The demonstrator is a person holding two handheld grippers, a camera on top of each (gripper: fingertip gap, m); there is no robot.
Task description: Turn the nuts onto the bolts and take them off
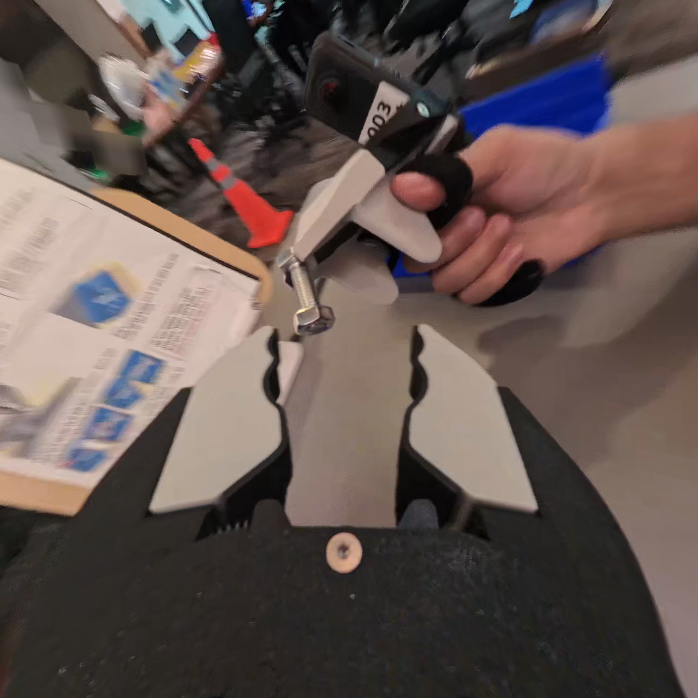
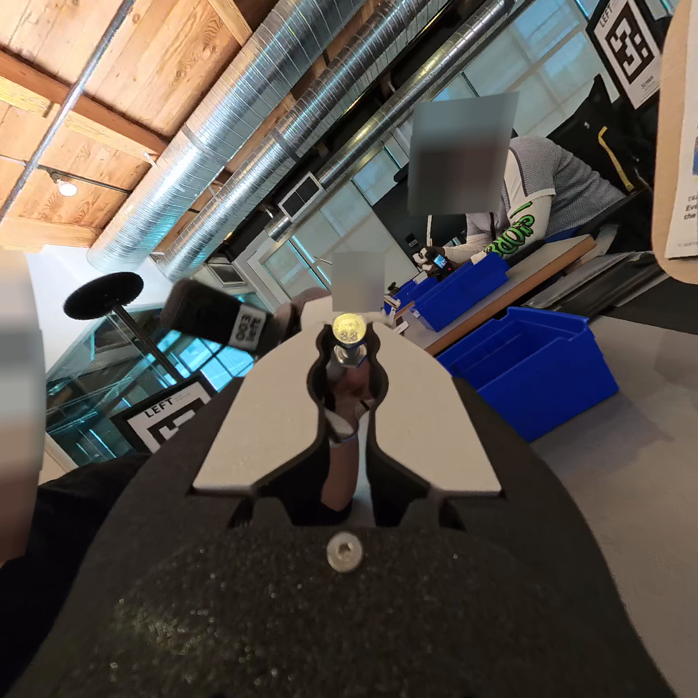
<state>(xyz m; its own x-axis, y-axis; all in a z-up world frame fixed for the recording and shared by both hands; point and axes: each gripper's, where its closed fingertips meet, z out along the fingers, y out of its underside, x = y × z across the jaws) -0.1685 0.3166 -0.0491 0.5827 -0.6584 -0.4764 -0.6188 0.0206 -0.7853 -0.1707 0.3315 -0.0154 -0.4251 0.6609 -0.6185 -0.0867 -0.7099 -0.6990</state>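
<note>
In the left wrist view, a hand holds my right gripper [image 1: 302, 260] at upper right. It is shut on a silver bolt [image 1: 302, 287] just under the bolt's head, and the shaft hangs down and toward me. A hex nut [image 1: 314, 321] sits on the bolt's lower end. My left gripper [image 1: 345, 336] is open and empty, with its left fingertip just below the nut and not touching it. In the right wrist view, the bolt head [image 2: 349, 328] shows between the right gripper's [image 2: 349, 332] closed tips, with the nut [image 2: 349, 357] below it.
A cardboard board with a printed sheet [image 1: 113, 302] lies at left on the grey table [image 1: 566, 415]. An orange cone [image 1: 245, 204] stands beyond it. Blue bins [image 2: 528, 370] sit to the right. A person [image 2: 528, 211] works at a farther table. My two grippers' fingertips are within a few centimetres of each other.
</note>
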